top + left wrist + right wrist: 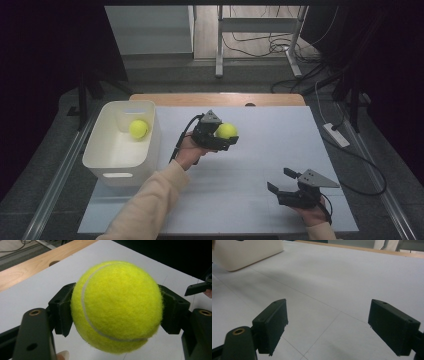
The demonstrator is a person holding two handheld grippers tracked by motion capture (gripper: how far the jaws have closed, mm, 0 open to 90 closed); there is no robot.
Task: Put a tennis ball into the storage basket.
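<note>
A yellow tennis ball (pixel 226 131) (pixel 116 306) sits clamped between the two black jaws of my left gripper (pixel 224 134) (pixel 117 307), held above the middle of the white table. A second tennis ball (pixel 138 128) lies inside the white bin (pixel 102 159) at the table's left. Near the front right of the table my right gripper (pixel 281 181) (pixel 328 325) stands open, its jaws wide apart over bare tabletop with nothing between them. The tip of the right gripper (pixel 198 287) shows at the far right edge of the left gripper view.
The white table sheet (pixel 270 145) covers a wooden top (pixel 220 99) whose far strip shows. A corner of the bin (pixel 247 252) appears at the top left of the right gripper view. Cables and a power strip (pixel 336 134) lie on the floor to the right.
</note>
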